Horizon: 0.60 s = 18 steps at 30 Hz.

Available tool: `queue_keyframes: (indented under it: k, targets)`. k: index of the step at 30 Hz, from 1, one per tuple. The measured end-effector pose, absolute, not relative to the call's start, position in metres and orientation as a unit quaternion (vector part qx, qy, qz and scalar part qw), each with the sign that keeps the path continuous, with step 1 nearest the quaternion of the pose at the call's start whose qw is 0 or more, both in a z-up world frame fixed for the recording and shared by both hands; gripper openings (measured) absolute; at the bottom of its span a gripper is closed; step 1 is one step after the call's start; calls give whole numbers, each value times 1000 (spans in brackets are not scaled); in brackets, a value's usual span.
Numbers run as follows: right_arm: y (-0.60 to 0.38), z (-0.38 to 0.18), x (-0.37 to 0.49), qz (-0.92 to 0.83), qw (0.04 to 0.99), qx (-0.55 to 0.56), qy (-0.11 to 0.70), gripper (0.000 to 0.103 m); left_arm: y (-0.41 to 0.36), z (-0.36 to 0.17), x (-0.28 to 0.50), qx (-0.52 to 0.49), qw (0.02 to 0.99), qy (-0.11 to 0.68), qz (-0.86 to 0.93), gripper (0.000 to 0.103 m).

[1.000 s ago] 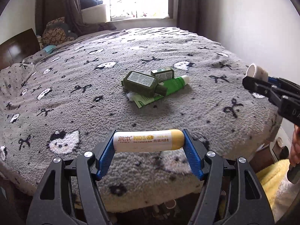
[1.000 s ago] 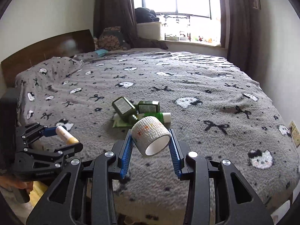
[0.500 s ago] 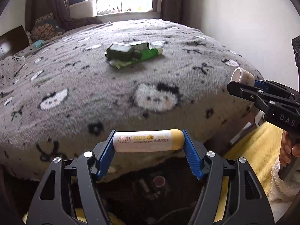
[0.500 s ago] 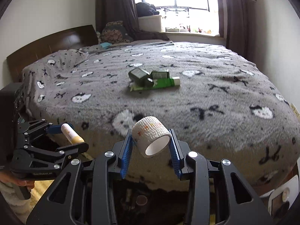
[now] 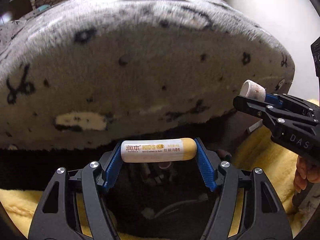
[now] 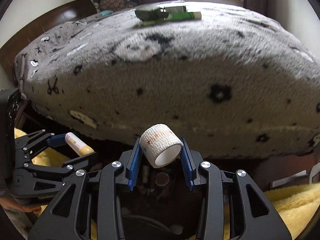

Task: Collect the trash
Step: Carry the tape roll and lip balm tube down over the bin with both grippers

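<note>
Below the edge of the bed [image 6: 180, 92], a lip-balm stick [image 5: 158, 150] is clamped endwise in the left gripper [image 5: 158, 156] and a bandage roll [image 6: 161, 147] is pinched in the right gripper [image 6: 161, 156]. Both are held over what is possibly a dark bin [image 6: 162, 180]; release is called for next, judging by the poses. Green packaging [image 6: 168, 15] is left on the bed.
</note>
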State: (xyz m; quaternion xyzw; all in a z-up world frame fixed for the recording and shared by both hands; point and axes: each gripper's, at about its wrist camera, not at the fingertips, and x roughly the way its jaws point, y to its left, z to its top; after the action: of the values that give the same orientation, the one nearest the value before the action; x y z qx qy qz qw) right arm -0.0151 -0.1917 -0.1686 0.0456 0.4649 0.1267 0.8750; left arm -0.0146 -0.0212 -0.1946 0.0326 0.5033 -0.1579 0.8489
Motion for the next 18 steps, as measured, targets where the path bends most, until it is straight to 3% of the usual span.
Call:
queue_keyframes:
  k: [18]
  targets:
    - [-188,-238,-2,138,830,66,536,38,-25,-264,-12,59,813,559,-153,65]
